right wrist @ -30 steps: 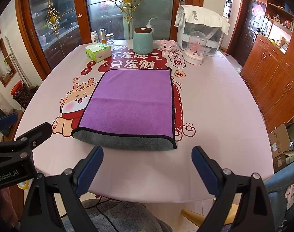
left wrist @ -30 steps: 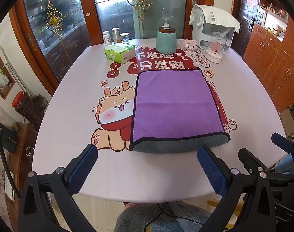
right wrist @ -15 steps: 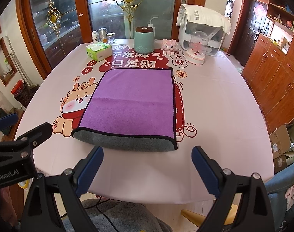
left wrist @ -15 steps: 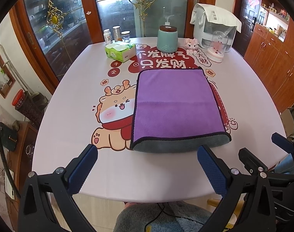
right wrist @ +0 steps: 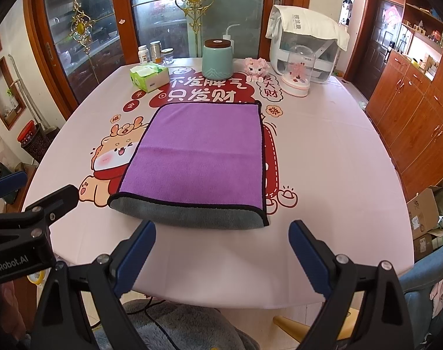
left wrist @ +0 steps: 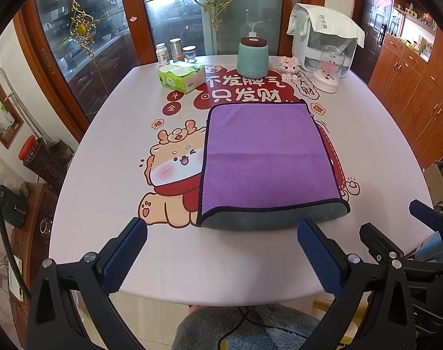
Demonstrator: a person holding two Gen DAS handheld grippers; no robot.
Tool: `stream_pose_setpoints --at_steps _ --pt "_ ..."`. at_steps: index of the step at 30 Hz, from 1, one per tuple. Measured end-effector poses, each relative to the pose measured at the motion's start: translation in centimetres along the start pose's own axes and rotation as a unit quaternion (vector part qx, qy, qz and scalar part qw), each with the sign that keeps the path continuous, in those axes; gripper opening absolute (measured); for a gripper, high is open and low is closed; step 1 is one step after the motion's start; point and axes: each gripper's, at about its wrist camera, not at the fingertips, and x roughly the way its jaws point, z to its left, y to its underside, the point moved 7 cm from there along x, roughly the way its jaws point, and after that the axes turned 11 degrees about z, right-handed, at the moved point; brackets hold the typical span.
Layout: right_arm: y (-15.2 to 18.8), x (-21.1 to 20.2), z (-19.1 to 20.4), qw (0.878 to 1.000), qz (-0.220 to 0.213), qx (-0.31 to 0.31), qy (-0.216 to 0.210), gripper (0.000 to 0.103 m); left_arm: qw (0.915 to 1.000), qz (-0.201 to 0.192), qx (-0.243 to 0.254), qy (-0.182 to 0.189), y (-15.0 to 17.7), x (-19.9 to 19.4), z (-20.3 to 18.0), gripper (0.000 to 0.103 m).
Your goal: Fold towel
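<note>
Purple towel (left wrist: 265,157) lying flat at mid-table on the printed tablecloth (left wrist: 110,134), folded once, grey underside rolling out along the near edge. Left gripper (left wrist: 221,248) spread wide, clutching nothing, hovering over the near table edge just short of that grey fold. Right gripper (right wrist: 221,248) likewise gaping, empty, just beside it. Teal jar (left wrist: 252,57) and tissue box (left wrist: 182,77) parked beyond the towel.
</note>
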Motion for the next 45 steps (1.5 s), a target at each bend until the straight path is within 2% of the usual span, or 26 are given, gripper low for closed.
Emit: stream_pose_setpoints --at_steps 23,38,45 --pt "0.2 0.5 0.9 1.000 -0.002 -0.004 -0.006 0.093 0.9999 0.002 -0.008 -0.006 0.5 0.3 0.0 0.102" --pt "0.6 0.4 -1.3 1.000 -0.002 -0.003 -0.027 0.093 0.9998 0.002 -0.015 -0.010 0.9 -0.4 -1.0 0.102" --pt "0.0 0.8 -2.5 1.000 -0.006 0.014 -0.024 0.093 0.9997 0.022 -0.003 -0.011 0.5 0.7 -1.3 0.102"
